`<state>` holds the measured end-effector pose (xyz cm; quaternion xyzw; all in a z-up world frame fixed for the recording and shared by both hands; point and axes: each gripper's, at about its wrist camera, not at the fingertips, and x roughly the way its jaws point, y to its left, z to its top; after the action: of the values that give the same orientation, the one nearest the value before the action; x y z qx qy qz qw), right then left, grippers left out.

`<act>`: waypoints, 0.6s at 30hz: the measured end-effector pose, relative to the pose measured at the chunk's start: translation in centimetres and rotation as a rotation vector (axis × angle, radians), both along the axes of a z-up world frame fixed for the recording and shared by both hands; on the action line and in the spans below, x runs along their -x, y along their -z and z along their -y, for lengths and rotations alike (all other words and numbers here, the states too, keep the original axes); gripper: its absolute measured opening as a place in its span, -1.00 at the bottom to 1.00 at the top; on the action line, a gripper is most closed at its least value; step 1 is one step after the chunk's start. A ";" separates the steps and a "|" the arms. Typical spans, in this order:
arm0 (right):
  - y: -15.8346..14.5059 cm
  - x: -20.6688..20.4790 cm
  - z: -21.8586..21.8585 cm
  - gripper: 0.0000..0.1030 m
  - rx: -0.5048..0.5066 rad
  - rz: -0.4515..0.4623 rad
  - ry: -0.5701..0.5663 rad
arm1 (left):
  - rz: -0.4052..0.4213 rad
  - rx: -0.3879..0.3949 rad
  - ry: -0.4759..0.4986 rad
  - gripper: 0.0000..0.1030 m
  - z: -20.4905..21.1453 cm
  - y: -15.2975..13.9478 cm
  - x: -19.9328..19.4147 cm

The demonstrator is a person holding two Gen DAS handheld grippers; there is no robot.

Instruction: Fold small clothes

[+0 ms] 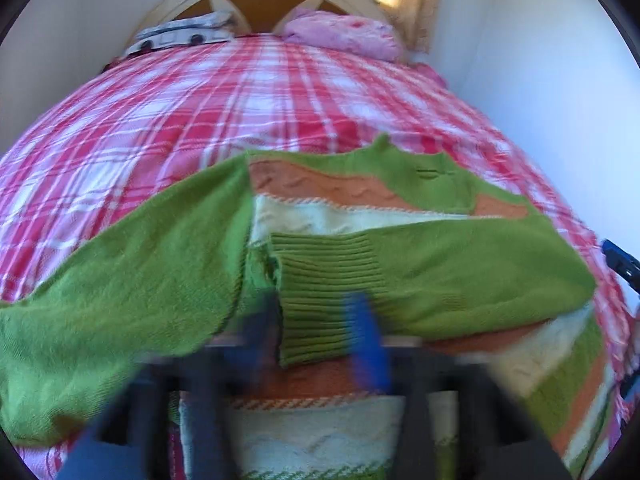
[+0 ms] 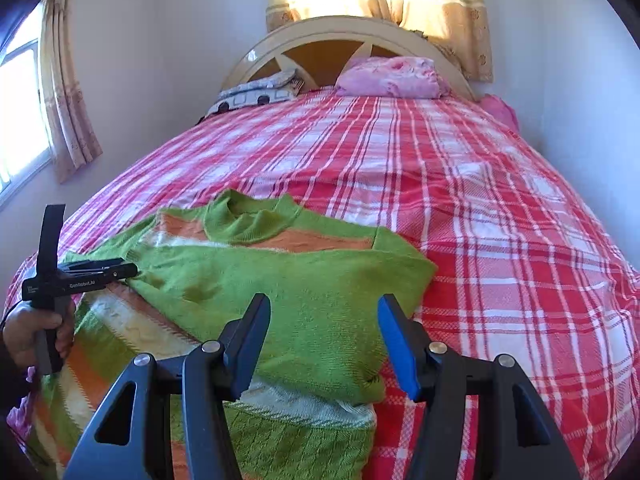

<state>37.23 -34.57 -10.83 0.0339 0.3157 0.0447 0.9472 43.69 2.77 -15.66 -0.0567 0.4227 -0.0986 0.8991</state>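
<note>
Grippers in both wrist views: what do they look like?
The right gripper has black angular plastic arms with silver pivot bolts and blue pads inside its fingers. The left gripper is a black bar printed "GenRobot.AI", on a handle held by a dark-sleeved hand, trailing a thin cable.

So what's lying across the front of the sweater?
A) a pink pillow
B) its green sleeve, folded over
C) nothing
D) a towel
B: the green sleeve lies folded across the striped sweater, its ribbed cuff on the body.
</note>
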 end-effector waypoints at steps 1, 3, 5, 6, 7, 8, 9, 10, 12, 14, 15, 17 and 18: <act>-0.2 0.2 0.3 0.14 -0.001 0.008 0.016 | 0.009 0.007 0.000 -0.93 -0.2 -0.4 0.3; -0.3 0.5 0.8 0.16 -0.007 0.016 0.044 | 0.048 0.054 0.002 -0.93 -1.0 -1.5 1.2; -0.2 0.7 1.3 0.17 -0.019 0.010 0.057 | 0.081 0.091 0.002 -0.93 -2.0 -2.6 2.1; -0.1 0.7 1.4 0.17 -0.018 0.009 0.060 | 0.091 0.099 0.006 -0.93 -2.3 -3.1 2.6; 0.0 0.7 1.4 0.17 -0.013 0.005 0.063 | 0.099 0.102 0.007 -0.93 -2.7 -3.4 3.1; 0.2 0.7 1.3 0.17 -0.010 -0.001 0.062 | 0.102 0.107 0.004 -0.93 -3.0 -3.5 3.6; 0.3 0.7 1.2 0.17 -0.011 -0.003 0.060 | 0.099 0.111 0.003 -0.93 -3.1 -3.5 3.6; 0.4 0.8 1.2 0.17 -0.014 -0.002 0.056 | 0.096 0.111 -0.004 -0.93 -3.4 -3.3 3.8; 0.5 0.7 0.8 0.17 -0.020 -0.003 0.044 | 0.091 0.102 -0.022 -0.93 -4.1 -2.7 4.1; 0.7 0.5 0.1 0.17 -0.015 -0.013 0.026 | 0.059 0.116 -0.019 -0.93 -4.4 -1.7 3.6; 0.8 0.4 -0.3 0.18 -0.007 -0.013 0.024 | 0.048 0.110 -0.024 -0.93 -4.3 -1.4 3.3; 0.9 0.3 -0.8 0.18 0.002 -0.013 0.015 | 0.042 0.108 -0.027 -0.76 -3.8 -1.4 2.8; 1.0 0.2 -1.1 0.18 0.007 -0.014 0.009 | 0.034 0.110 -0.018 -0.42 -3.6 -1.4 2.6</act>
<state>37.01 -33.50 -11.84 0.0326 0.3222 0.0391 0.9453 41.08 6.35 -14.26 -0.1082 0.4007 -0.1144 0.9026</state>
